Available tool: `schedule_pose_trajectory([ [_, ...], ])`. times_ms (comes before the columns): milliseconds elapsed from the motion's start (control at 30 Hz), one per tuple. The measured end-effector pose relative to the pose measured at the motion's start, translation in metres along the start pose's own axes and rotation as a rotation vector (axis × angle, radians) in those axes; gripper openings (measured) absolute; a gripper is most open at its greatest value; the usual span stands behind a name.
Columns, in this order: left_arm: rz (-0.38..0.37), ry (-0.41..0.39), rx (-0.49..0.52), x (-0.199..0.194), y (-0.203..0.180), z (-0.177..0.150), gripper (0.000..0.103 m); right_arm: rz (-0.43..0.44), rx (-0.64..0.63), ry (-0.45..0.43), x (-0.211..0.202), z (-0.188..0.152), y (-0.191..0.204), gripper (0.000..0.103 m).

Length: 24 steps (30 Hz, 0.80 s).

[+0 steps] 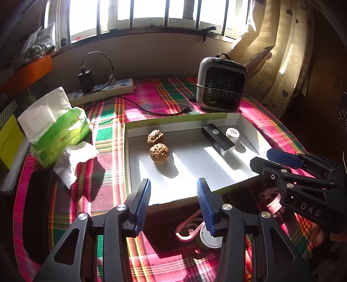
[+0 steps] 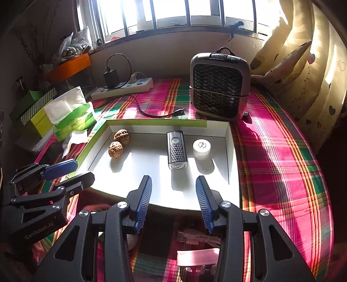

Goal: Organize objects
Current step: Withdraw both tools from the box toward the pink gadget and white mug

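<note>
Sunlit plaid cloth (image 2: 282,162) covers the desk below a barred window (image 2: 173,13). We see a shallow white tray (image 2: 233,151) holding two walnuts (image 2: 116,149), a black bike light (image 2: 176,151) and a white cap (image 2: 201,147). Our left hand-held gripper (image 1: 173,204) and right hand-held gripper (image 2: 172,201) hover at the tray's near edge, jaws apart, empty.

Home bedroom: heart-print curtain (image 1: 288,71), plaid bedspread (image 2: 277,160), barred window (image 1: 151,15).
</note>
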State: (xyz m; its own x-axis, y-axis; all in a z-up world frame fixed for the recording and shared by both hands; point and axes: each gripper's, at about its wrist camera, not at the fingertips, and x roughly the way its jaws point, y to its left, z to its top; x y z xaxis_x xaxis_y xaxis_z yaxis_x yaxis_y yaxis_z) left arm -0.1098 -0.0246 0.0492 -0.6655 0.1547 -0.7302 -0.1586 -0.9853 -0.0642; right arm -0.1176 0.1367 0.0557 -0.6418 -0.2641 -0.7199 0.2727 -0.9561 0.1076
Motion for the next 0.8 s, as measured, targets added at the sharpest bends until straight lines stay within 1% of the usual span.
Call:
schedule_pose_trajectory([
  [333, -0.014, -0.003, -0.064, -0.011, 0.015, -0.021, 0.042, -0.013, 0.014, -0.022, -0.019, -0.02, -0.008, 0.044],
  [567, -0.034, 0.01, -0.073, -0.014, 0.02, -0.039, 0.042, -0.041, 0.01, -0.032, -0.029, -0.034, -0.012, 0.044],
  [800, -0.073, 0.026, -0.073, -0.012, 0.022, -0.051, 0.042, -0.062, 0.026, -0.037, -0.038, -0.048, -0.02, 0.047],
])
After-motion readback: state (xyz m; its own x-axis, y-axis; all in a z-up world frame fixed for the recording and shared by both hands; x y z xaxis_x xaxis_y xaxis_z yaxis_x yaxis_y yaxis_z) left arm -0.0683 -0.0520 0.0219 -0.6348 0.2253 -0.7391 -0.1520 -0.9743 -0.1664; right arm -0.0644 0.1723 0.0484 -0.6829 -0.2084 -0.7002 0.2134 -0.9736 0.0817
